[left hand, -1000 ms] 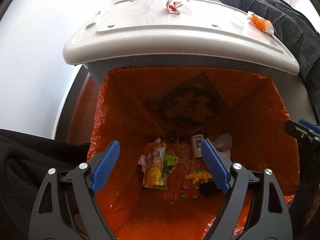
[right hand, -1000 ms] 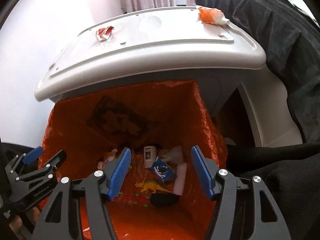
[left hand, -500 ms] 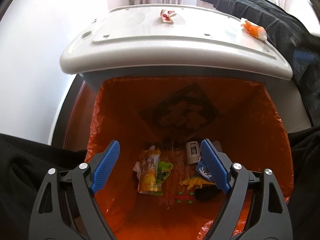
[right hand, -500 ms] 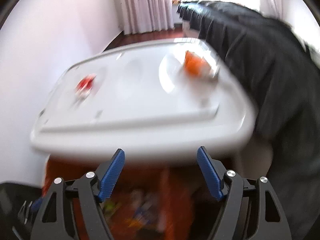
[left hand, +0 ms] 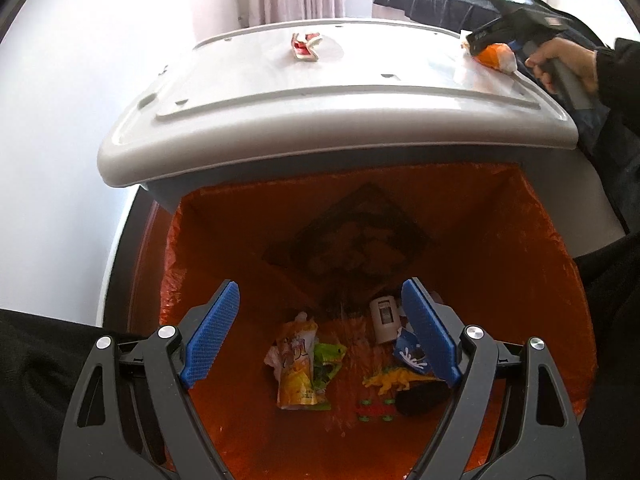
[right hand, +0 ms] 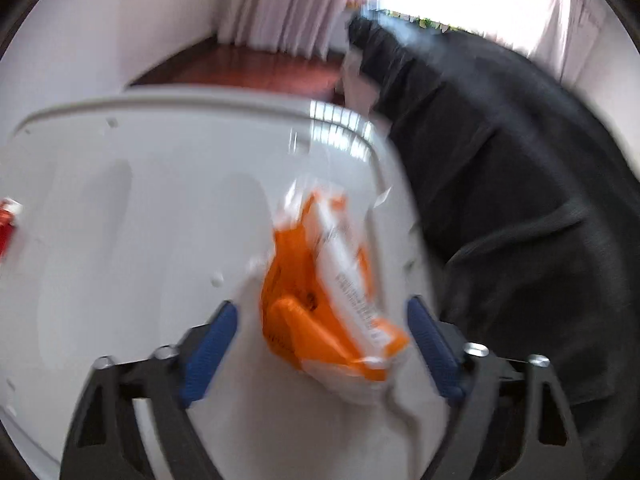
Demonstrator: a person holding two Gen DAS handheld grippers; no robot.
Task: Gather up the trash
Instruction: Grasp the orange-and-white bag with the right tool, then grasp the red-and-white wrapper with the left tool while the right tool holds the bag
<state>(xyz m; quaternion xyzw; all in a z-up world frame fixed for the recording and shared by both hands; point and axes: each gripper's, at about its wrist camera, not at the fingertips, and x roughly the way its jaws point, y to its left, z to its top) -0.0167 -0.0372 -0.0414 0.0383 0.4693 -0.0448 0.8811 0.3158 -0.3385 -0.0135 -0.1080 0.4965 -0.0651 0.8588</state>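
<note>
Orange-and-white wrapper (right hand: pixel 332 292) lies on the grey surface (right hand: pixel 120 240), lower centre, between the closing right gripper (right hand: pixel 322 350) fingers, untouched. Left gripper (left hand: pixel 318 336) hangs released over the orange-lined bin (left hand: pixel 520 248).

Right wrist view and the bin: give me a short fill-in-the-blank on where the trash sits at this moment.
1. The crumpled orange-and-white wrapper lies between the closing jaws of the ____ gripper.
2. The small red-and-white wrapper lies on the grey plastic ____.
3. The yellow toy dinosaur lies inside the ____ bin liner.

Missing words: right; lid; orange
</note>
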